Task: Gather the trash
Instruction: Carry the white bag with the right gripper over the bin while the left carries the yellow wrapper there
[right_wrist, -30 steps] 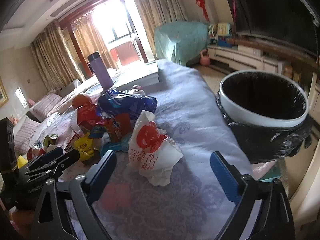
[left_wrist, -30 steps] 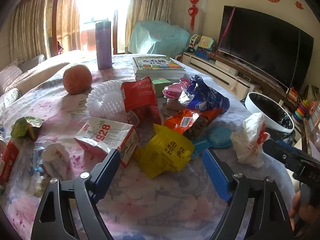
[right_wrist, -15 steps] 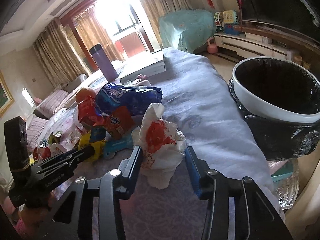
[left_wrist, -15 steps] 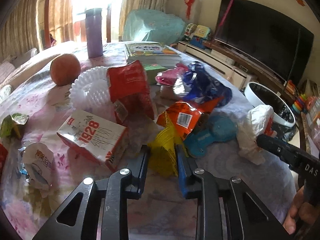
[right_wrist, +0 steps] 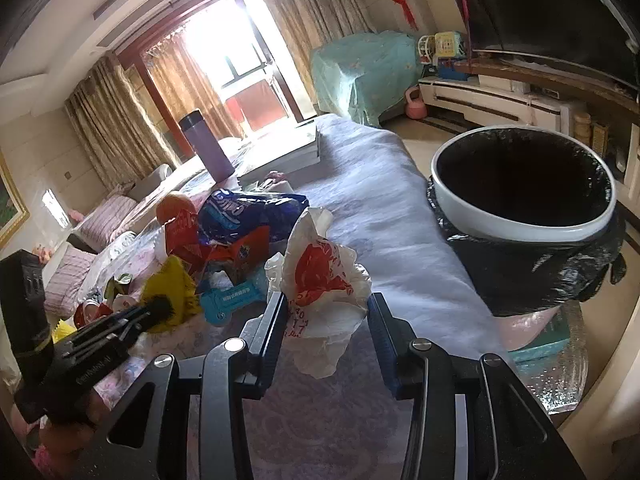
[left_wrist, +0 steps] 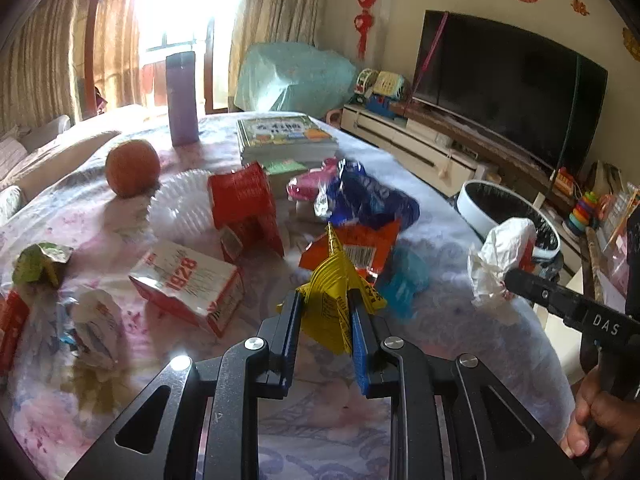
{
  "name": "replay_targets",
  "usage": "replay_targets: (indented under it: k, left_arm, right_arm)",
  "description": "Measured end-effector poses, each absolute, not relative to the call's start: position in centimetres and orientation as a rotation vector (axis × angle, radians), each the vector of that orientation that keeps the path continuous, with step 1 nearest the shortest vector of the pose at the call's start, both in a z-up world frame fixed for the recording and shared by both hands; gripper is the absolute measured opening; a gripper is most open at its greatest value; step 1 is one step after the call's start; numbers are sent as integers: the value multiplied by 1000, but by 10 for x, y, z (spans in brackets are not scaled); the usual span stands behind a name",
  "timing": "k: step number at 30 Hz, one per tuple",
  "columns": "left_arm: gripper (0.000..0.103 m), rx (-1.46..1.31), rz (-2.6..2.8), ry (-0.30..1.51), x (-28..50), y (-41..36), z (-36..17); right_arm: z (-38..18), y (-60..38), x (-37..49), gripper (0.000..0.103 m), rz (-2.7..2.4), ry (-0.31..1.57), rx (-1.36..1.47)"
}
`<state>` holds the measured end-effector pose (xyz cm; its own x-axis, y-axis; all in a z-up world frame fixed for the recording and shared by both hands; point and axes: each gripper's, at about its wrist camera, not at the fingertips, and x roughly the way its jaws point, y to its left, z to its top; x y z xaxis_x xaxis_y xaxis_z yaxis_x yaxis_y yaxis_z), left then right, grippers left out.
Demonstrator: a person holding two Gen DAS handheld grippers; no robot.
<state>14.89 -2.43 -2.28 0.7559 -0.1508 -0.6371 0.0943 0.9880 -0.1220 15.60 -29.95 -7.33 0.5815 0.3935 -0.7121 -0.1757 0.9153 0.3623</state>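
two items gripped, none binned yet

left gripper (left_wrist: 325, 316): fingers clamped narrow on the yellow wrapper (left_wrist: 334, 300), raised just off the surface (left_wrist: 460, 240). right gripper (right_wrist: 326, 320): fingers closed on the crumpled white bag (right_wrist: 320, 280). bin (right_wrist: 520, 236) stands beside the surface edge, near the right gripper; its dark liner shows no contents. remaining on the surface: red carton (left_wrist: 188, 280), blue bag (left_wrist: 368, 200), orange packet (left_wrist: 356, 244), other wrappers. judgement: early stage; both loads need carrying to the bin.

Black metal arms with round silver screws and blue finger pads are seen on the left gripper (left_wrist: 325, 312) and the right gripper (right_wrist: 327, 320). White letters are printed on each.
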Motion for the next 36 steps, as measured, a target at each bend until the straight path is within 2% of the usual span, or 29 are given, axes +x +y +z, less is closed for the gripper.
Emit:
replay_targets:
  k: [13, 36]
  left_arm:
    - [22, -63, -228, 682, 139, -55, -5]
    - [22, -29, -404, 705, 229, -141, -4]
  right_arm:
    - [-59, -317, 150, 42, 306, 852, 265]
    - [-49, -413, 165, 42, 116, 822, 309]
